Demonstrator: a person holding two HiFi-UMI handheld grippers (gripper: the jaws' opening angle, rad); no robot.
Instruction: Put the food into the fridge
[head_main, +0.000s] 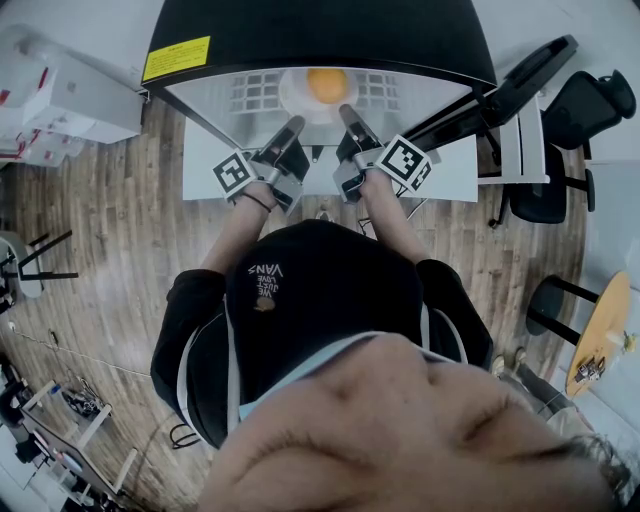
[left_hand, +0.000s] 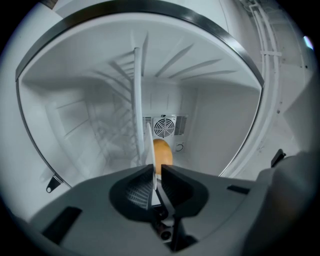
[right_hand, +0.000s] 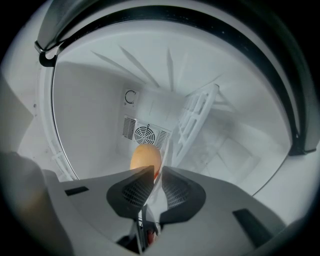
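Note:
A white plate (head_main: 300, 97) carries a round orange-brown piece of food (head_main: 327, 85) and is held level inside the open fridge (head_main: 320, 35). My left gripper (head_main: 293, 126) is shut on the plate's near left rim, and my right gripper (head_main: 346, 113) is shut on its near right rim. In the left gripper view the thin plate edge (left_hand: 152, 159) runs between the closed jaws of that gripper (left_hand: 156, 168), with the food (left_hand: 162, 151) just beyond. In the right gripper view the plate edge (right_hand: 166, 150) sits between the jaws of that gripper (right_hand: 157, 170), and the food (right_hand: 145, 157) lies beyond.
The fridge's white inside has a round fan grille (left_hand: 164, 127) on its back wall and a white wire shelf (right_hand: 197, 117). Its door (head_main: 520, 85) stands open at the right. A black chair (head_main: 590, 110) and a round wooden table (head_main: 600, 330) stand to the right, white boxes (head_main: 70, 95) to the left.

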